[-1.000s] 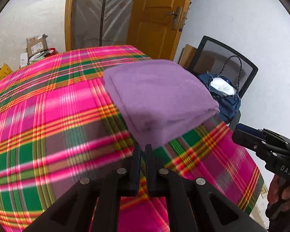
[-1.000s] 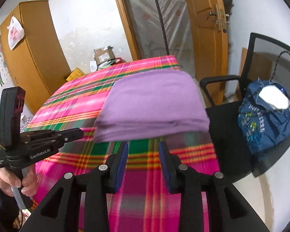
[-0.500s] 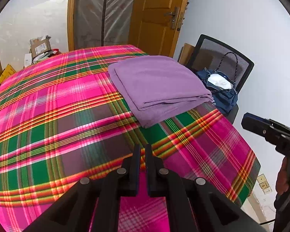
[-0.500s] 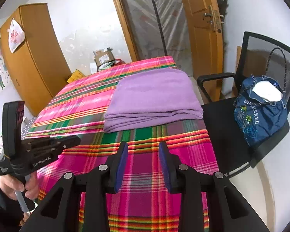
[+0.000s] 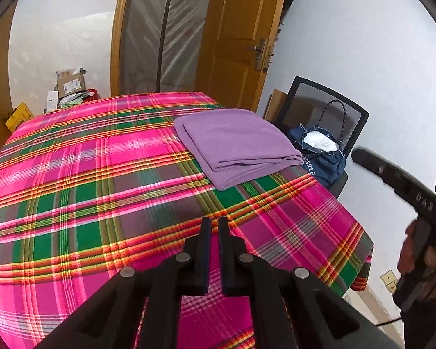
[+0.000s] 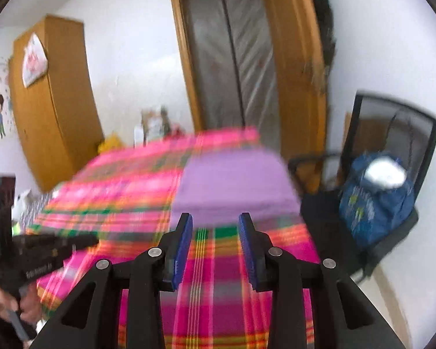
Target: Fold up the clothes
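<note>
A folded purple cloth (image 5: 235, 145) lies flat near the right edge of the table with the pink plaid cover (image 5: 87, 180); the blurred right wrist view shows the same cloth (image 6: 235, 186). My left gripper (image 5: 213, 224) is shut and empty, held above the table's near part, well short of the cloth. My right gripper (image 6: 215, 222) is open with nothing between its blue pads (image 6: 183, 241), also back from the cloth. The right gripper's body (image 5: 404, 186) shows at the right edge of the left wrist view, a hand on its handle.
A black mesh chair (image 5: 328, 110) with a blue bag (image 5: 319, 154) stands right of the table. Behind are a wooden door (image 5: 241, 37), a plastic-covered doorway (image 5: 160, 35), boxes (image 5: 69, 87) and a wooden wardrobe (image 6: 52, 101).
Both grippers have pulled back and up from the folded cloth, which now looks smaller and farther. The right wrist view is blurred from motion. Gripper states are unchanged.
</note>
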